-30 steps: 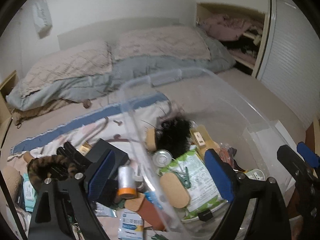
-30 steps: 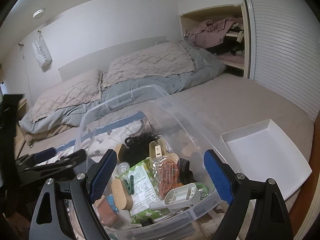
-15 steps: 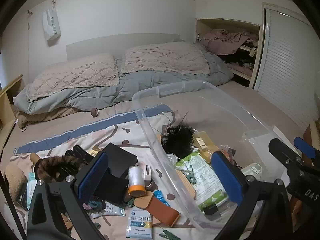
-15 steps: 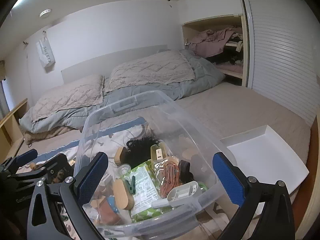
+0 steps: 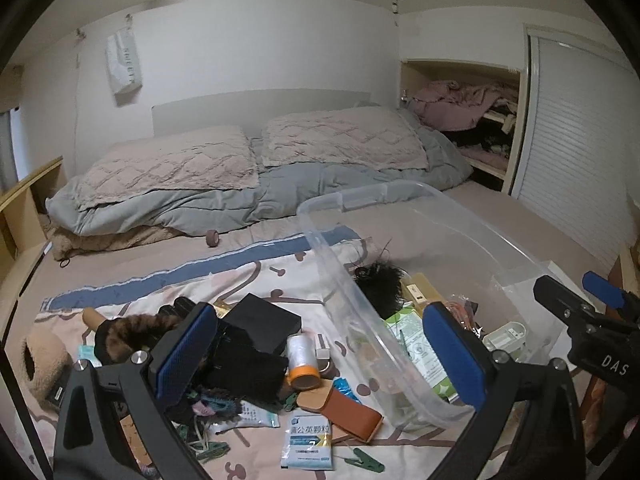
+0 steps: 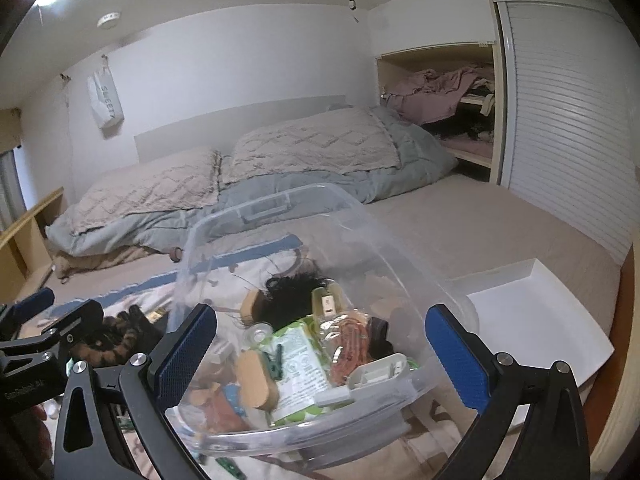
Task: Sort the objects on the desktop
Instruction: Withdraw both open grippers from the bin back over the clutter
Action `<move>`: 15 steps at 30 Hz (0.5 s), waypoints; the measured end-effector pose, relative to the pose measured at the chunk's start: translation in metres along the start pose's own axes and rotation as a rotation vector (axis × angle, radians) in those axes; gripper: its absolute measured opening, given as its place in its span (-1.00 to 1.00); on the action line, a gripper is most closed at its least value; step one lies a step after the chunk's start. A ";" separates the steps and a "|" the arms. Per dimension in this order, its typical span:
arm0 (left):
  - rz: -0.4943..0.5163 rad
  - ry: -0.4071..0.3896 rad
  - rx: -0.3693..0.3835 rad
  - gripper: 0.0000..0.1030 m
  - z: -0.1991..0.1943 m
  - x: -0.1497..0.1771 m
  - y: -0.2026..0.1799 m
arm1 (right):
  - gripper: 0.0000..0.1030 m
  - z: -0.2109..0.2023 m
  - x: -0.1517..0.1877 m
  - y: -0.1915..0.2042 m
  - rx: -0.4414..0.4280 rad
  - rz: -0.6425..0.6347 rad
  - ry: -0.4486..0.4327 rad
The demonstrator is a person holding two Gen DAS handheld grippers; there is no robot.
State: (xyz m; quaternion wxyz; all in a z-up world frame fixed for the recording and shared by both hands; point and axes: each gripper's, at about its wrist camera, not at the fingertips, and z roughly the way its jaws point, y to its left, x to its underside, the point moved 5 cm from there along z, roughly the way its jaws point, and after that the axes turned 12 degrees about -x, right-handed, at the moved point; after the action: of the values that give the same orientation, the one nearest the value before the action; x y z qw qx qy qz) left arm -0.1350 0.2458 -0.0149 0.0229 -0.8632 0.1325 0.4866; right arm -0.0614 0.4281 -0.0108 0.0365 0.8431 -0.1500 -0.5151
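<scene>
Both the left gripper (image 5: 316,354) and right gripper (image 6: 320,356) are spread wide, gripping nothing. The clear plastic bin (image 6: 280,208) sits half-full near the bed's foot edge, loose clutter like the tape roll (image 5: 303,362) beside it (messy pile). Risk: grabbing two tangled items, or nudging the light bin off.

dim indoor light | ceiling glare top-left, right view | fisheye edges dark
</scene>
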 end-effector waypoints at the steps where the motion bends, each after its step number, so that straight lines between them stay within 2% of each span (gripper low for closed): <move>1: -0.006 -0.001 -0.003 1.00 -0.003 0.000 0.004 | 1.00 -0.003 -0.001 0.005 -0.011 -0.006 -0.011; 15: -0.063 -0.088 -0.101 1.00 -0.057 0.000 0.087 | 1.00 -0.044 -0.009 0.091 -0.155 -0.127 -0.076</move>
State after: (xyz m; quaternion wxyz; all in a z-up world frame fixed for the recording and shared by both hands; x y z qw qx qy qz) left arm -0.1096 0.1523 0.0232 0.0007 -0.8448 0.0793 0.5292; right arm -0.0458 0.3393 0.0372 0.0630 0.8253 -0.0574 -0.5582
